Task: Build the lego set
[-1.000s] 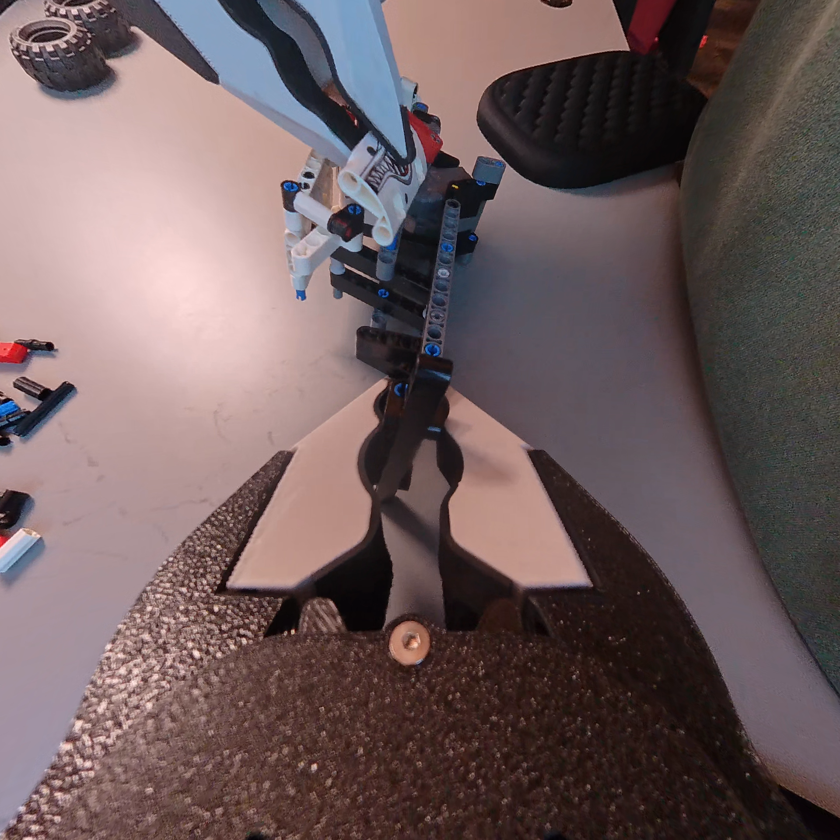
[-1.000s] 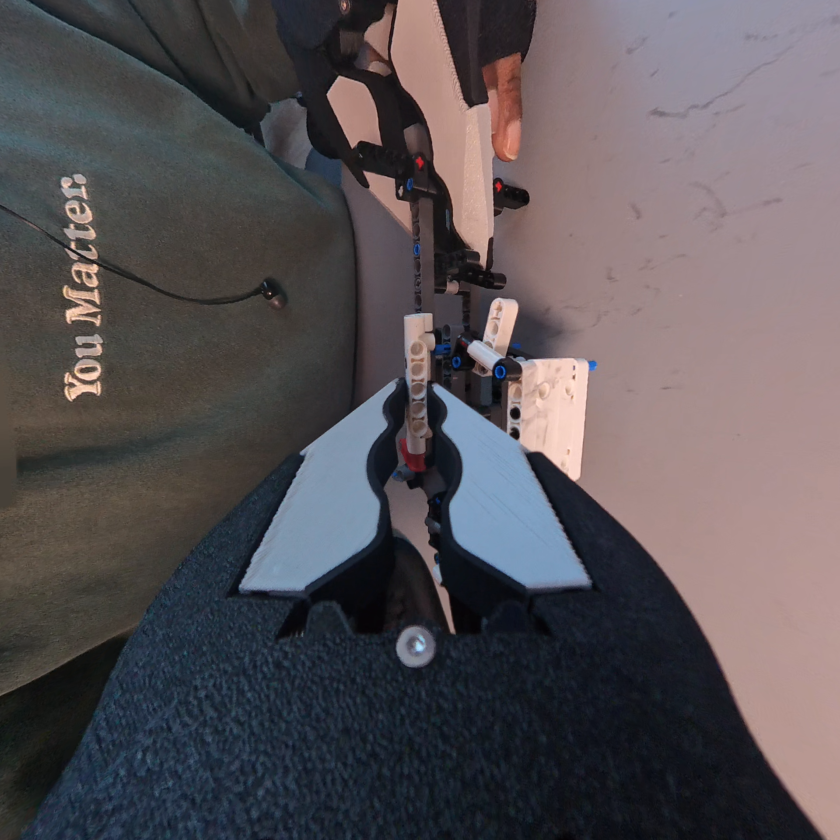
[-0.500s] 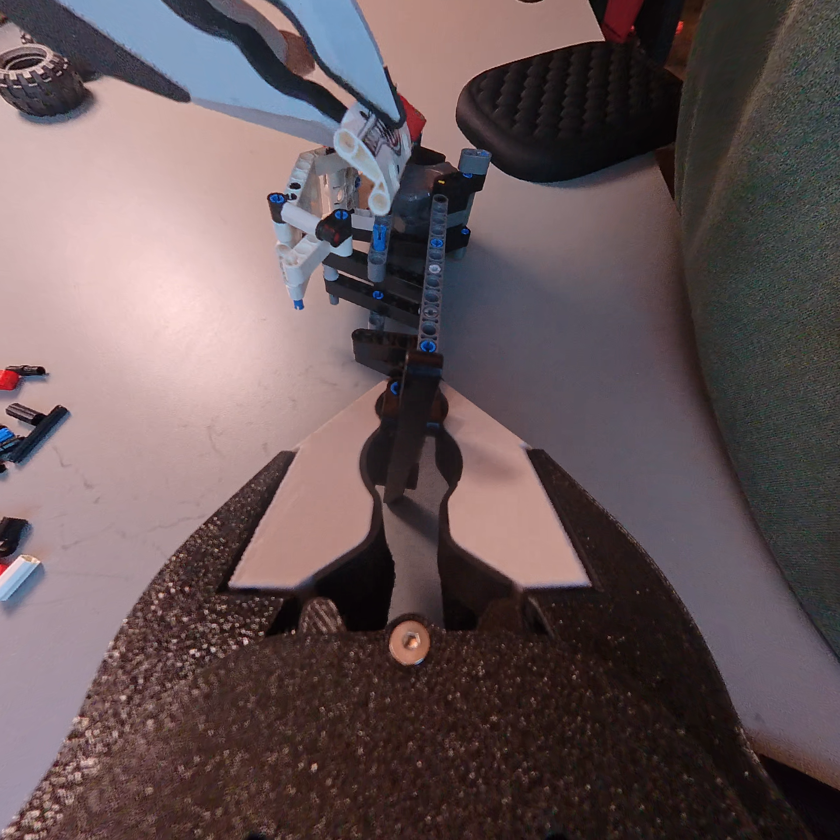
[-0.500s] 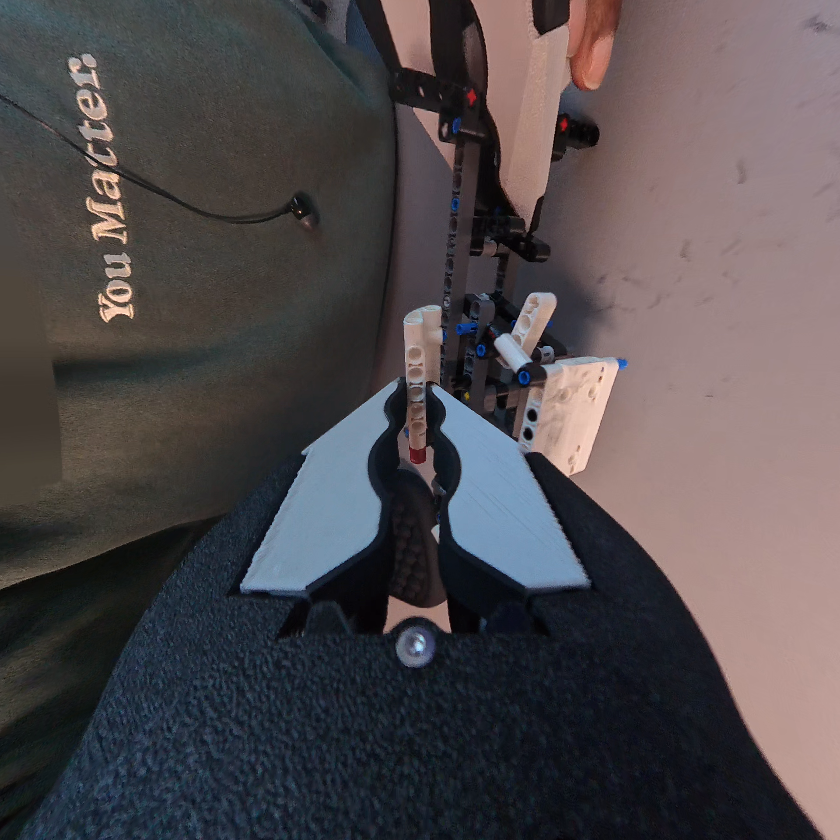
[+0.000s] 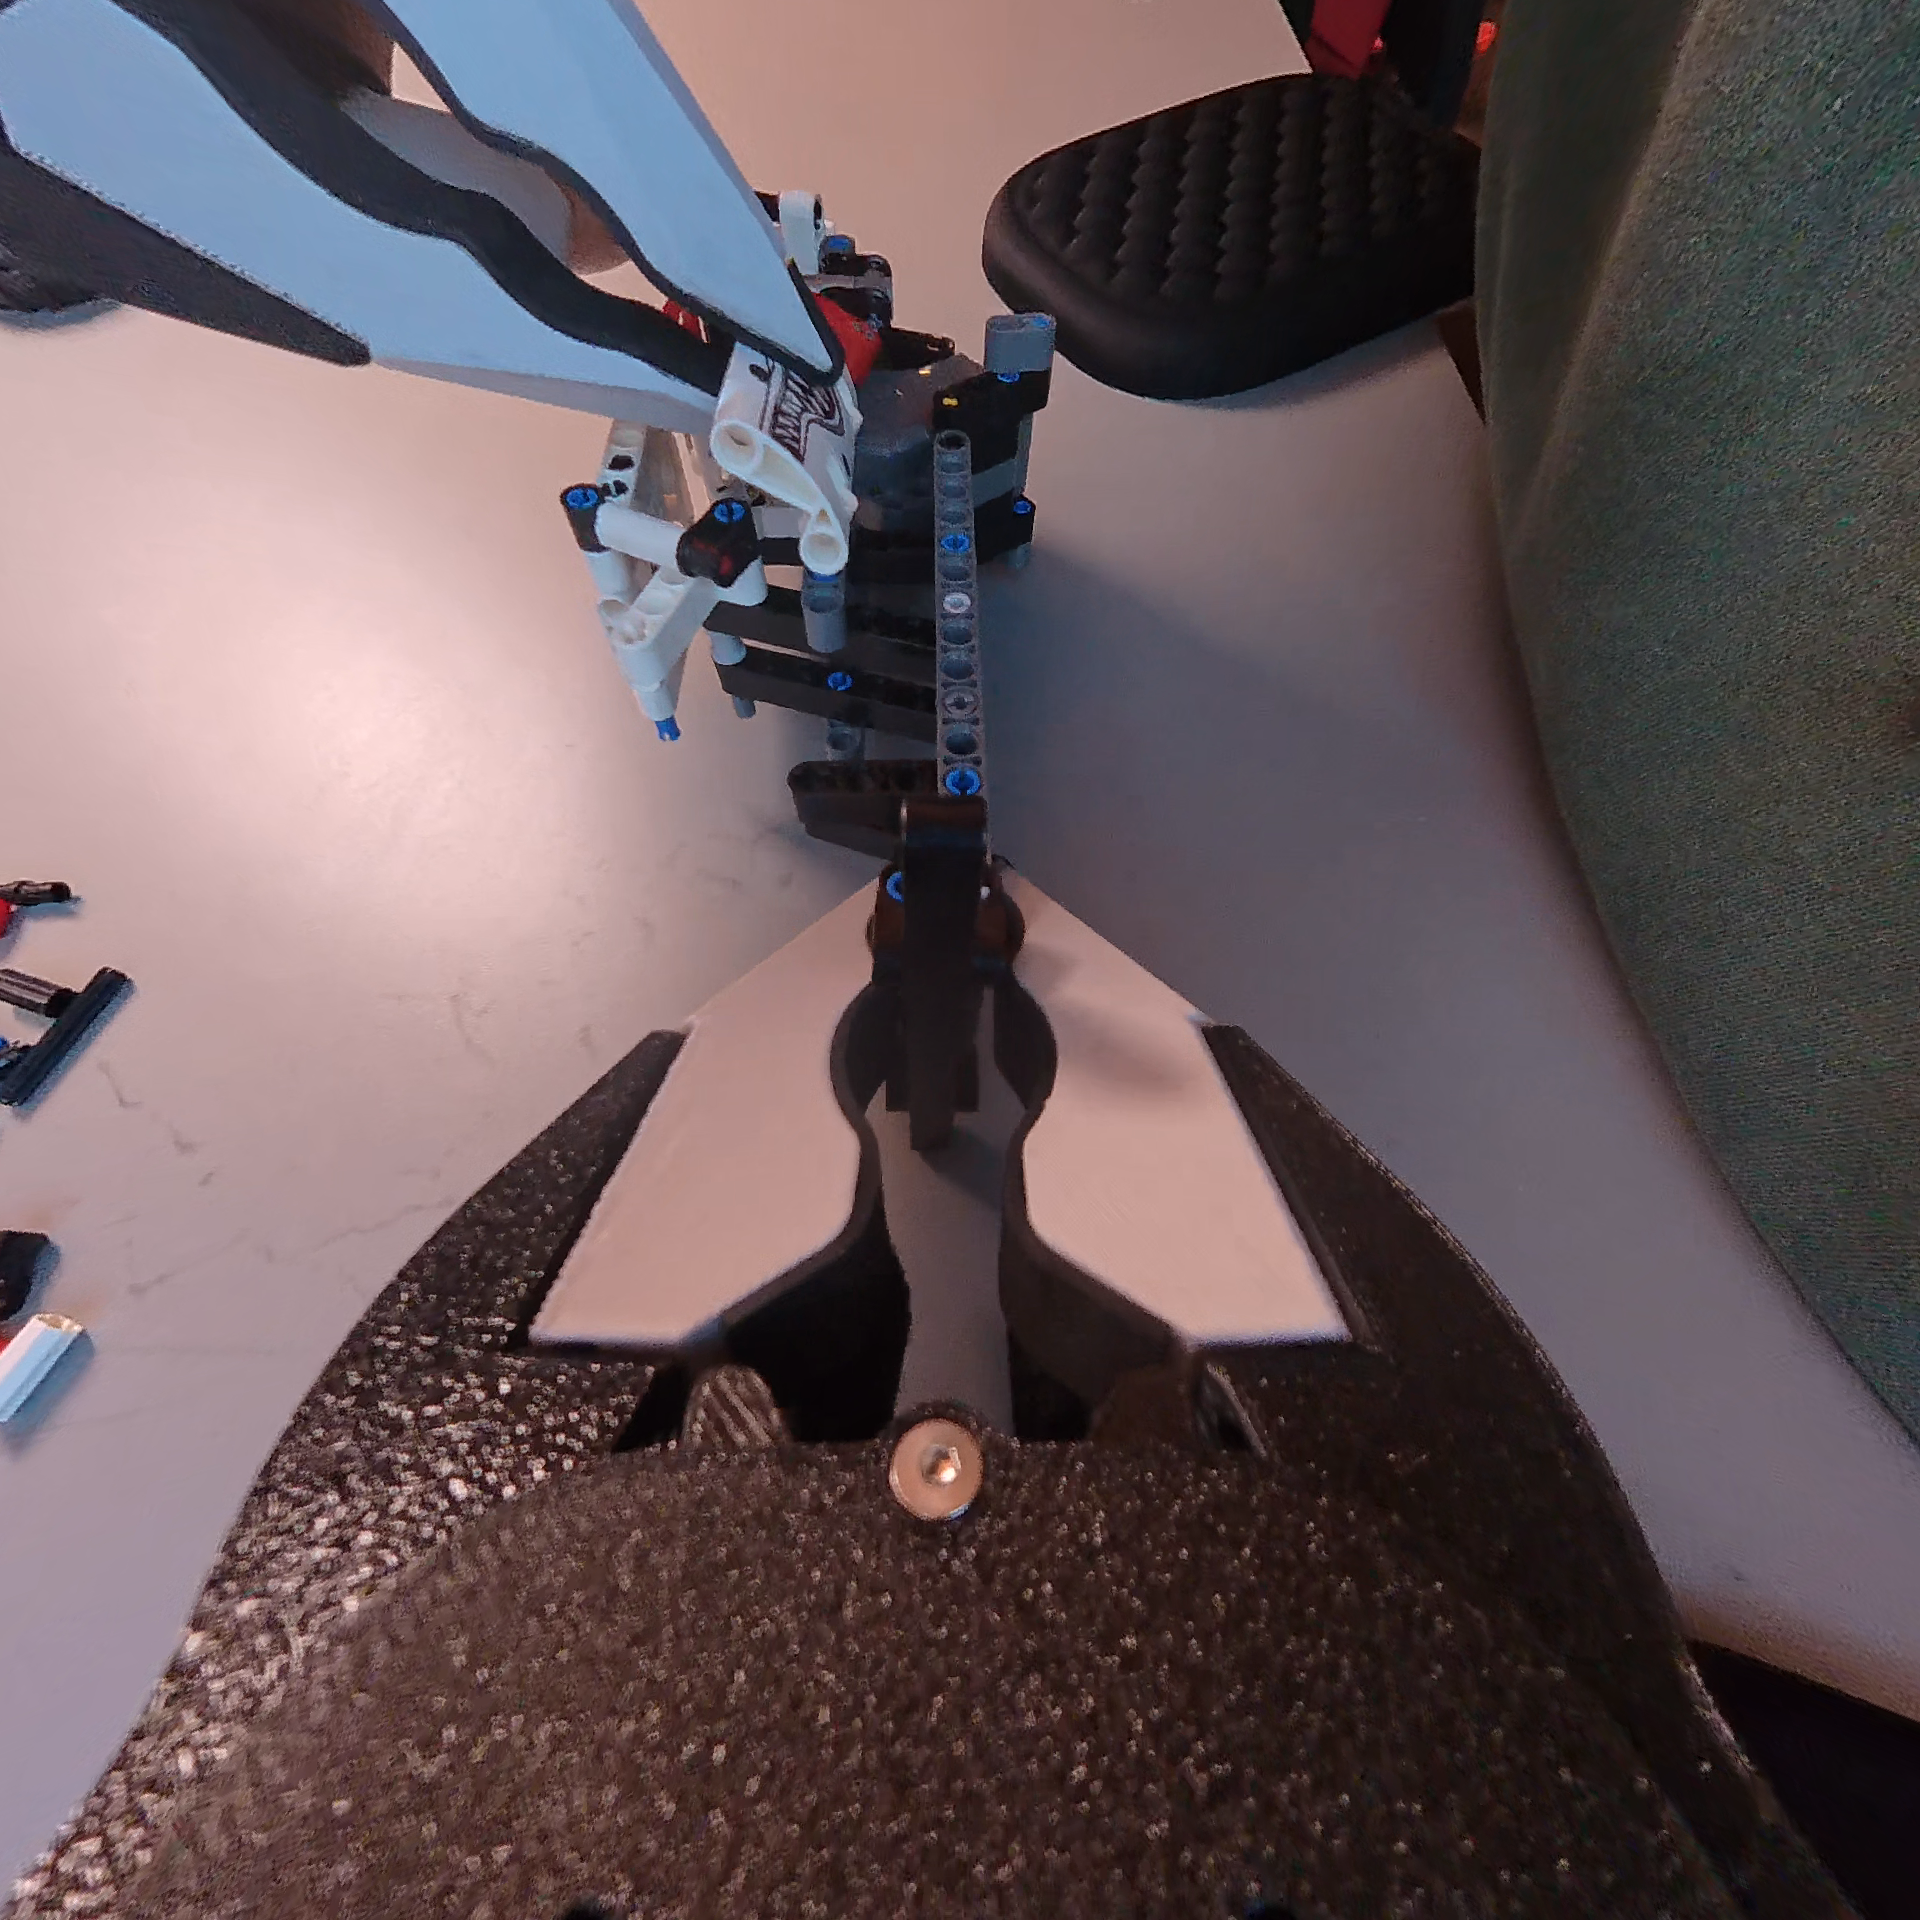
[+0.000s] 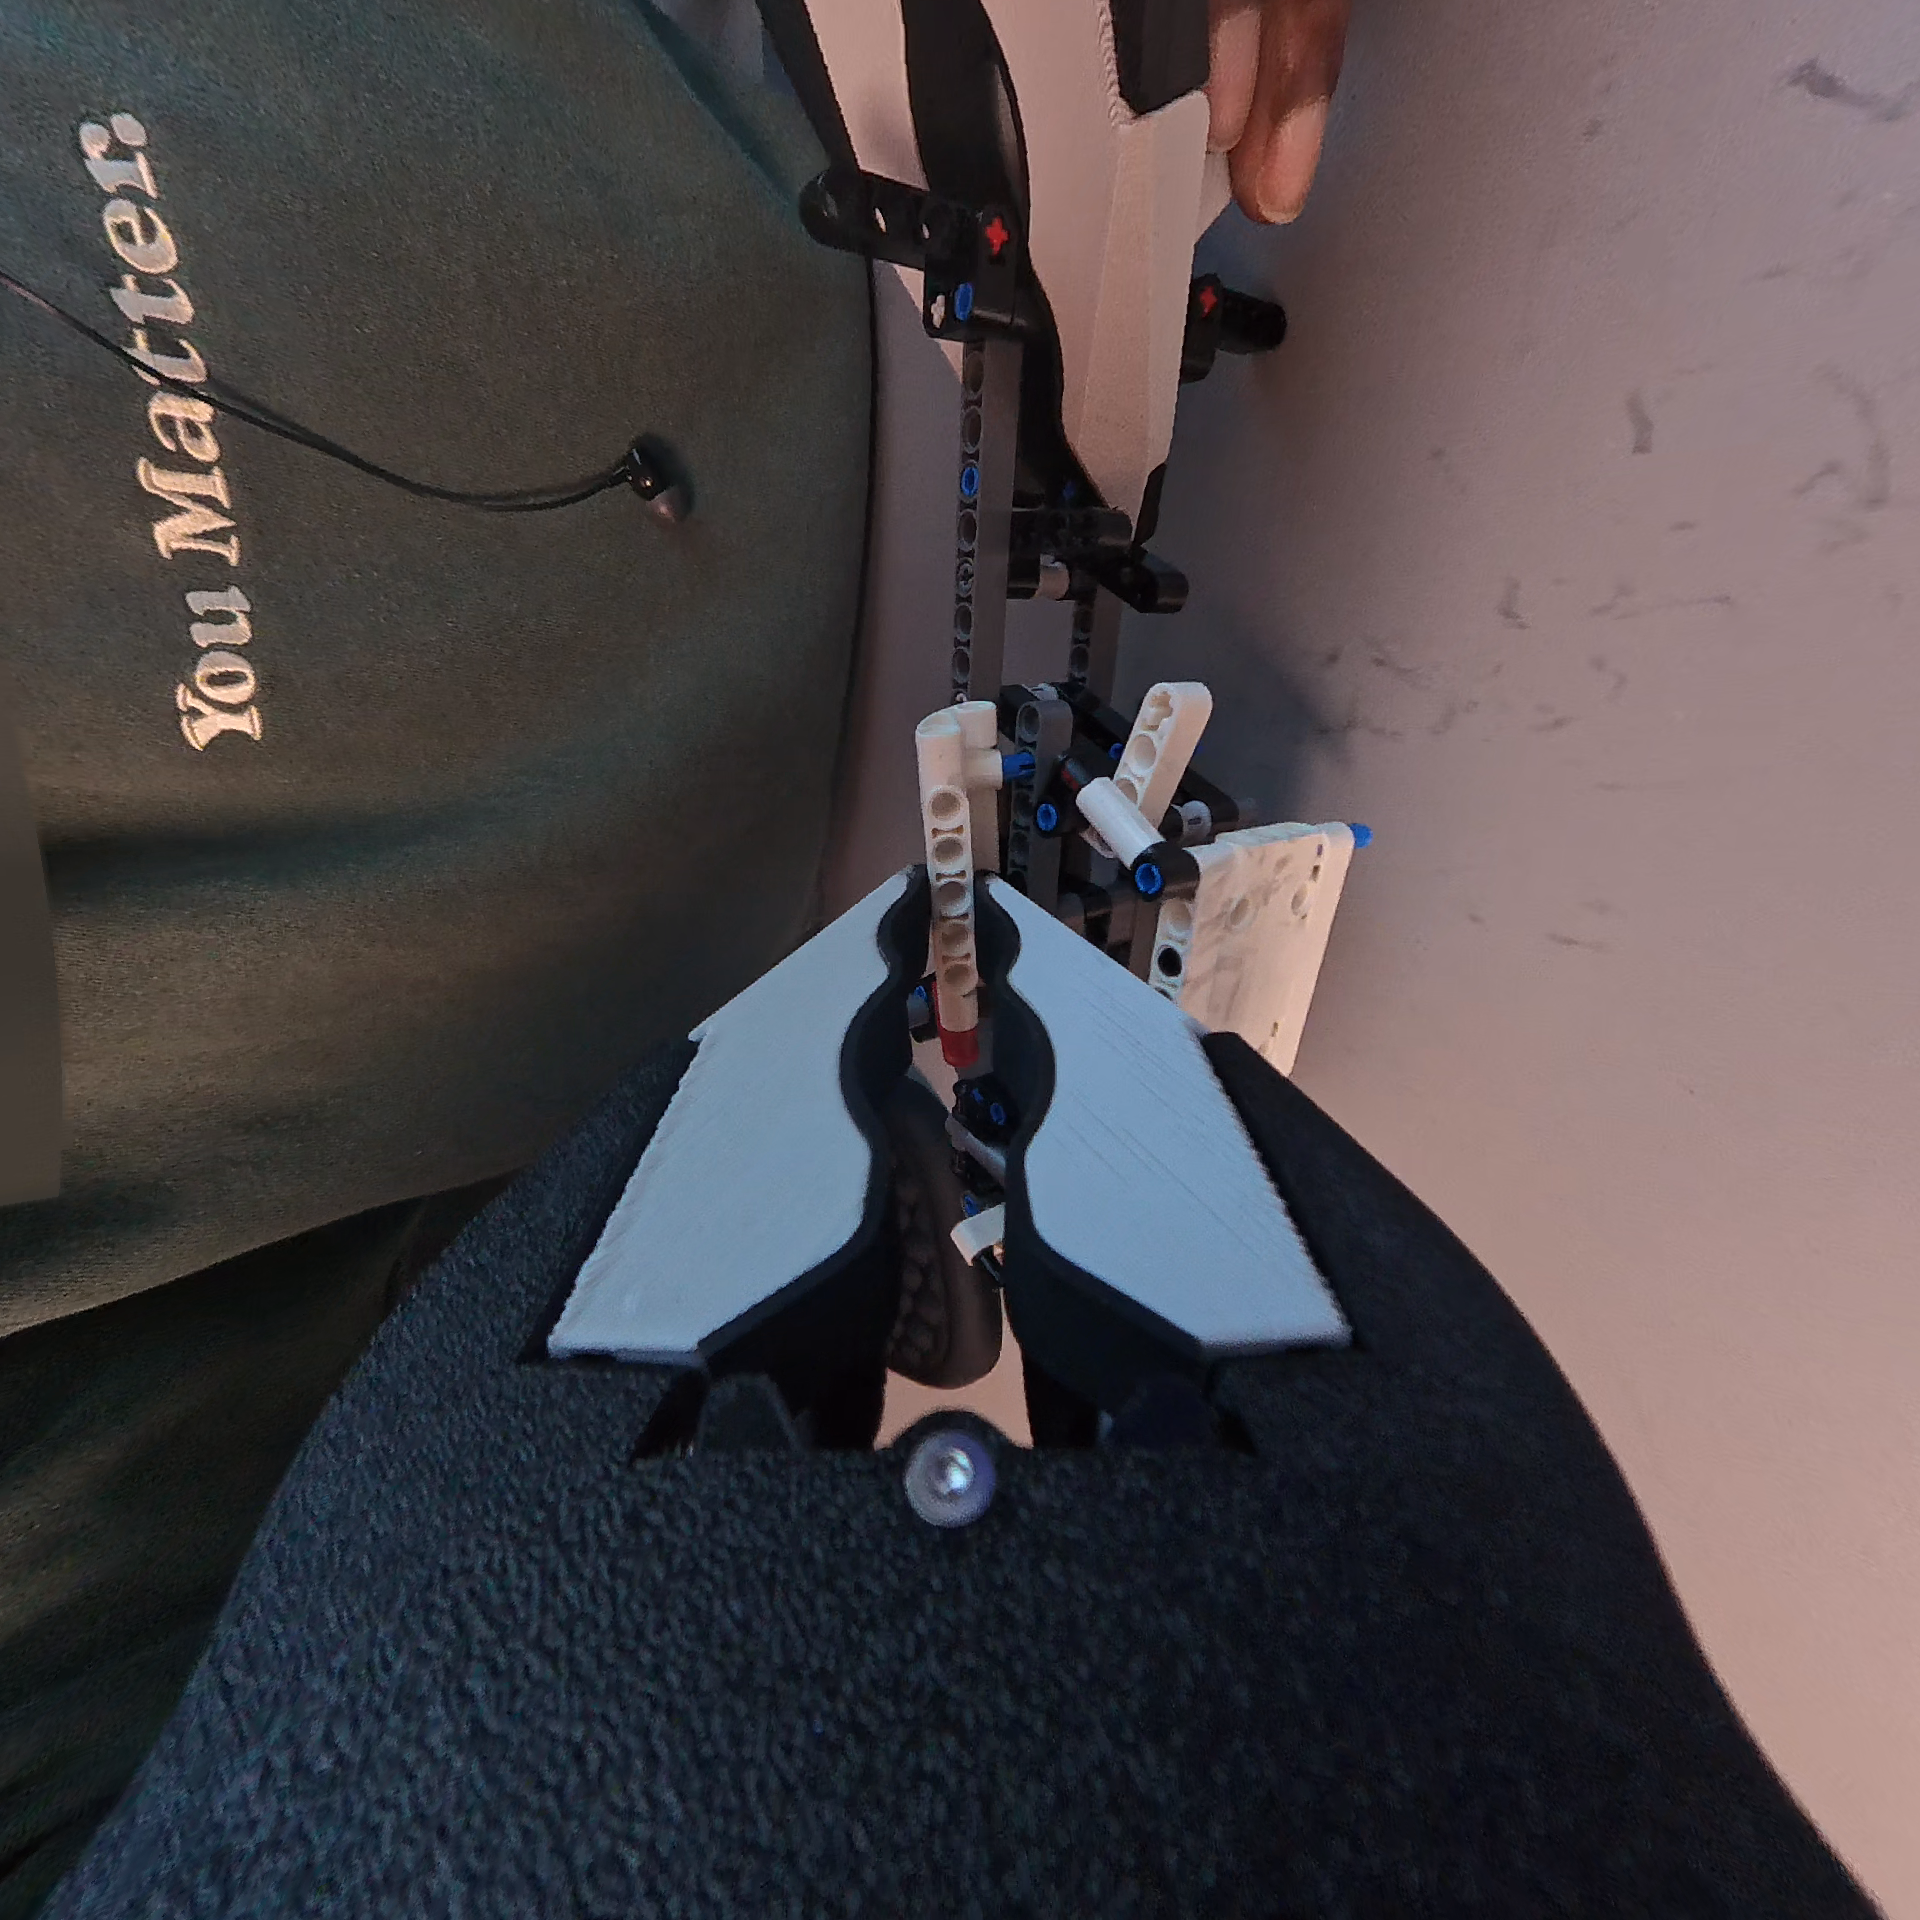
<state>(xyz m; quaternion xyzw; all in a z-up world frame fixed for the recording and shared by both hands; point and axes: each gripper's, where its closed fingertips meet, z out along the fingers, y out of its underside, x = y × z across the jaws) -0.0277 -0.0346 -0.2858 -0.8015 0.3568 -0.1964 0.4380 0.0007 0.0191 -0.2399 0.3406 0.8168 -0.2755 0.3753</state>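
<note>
Hidden: the black tail end of the half-built black, grey and white lego model (image 5: 883, 582) sits between the fingers of the left gripper (image 5: 940, 914), so its tip is hard to see. The top of the model is covered by the right gripper (image 5: 800, 353).
Cut off: small loose black, red and white lego pieces (image 5: 52, 1018) run off the left edge of the pale grey table (image 5: 312, 727). I cannot count them all.
Left gripper: squeezed tight on the model's black end.
Right gripper (image 6: 954, 904): pinching the model's white beam with holes (image 6: 951, 883).
Model: near the table's far edge, beside a black bumpy chair seat (image 5: 1226, 218).
Counts: one model, two grippers.
Person: green sweatshirt (image 6: 416, 623); a fingertip (image 6: 1273, 156) shows.
</note>
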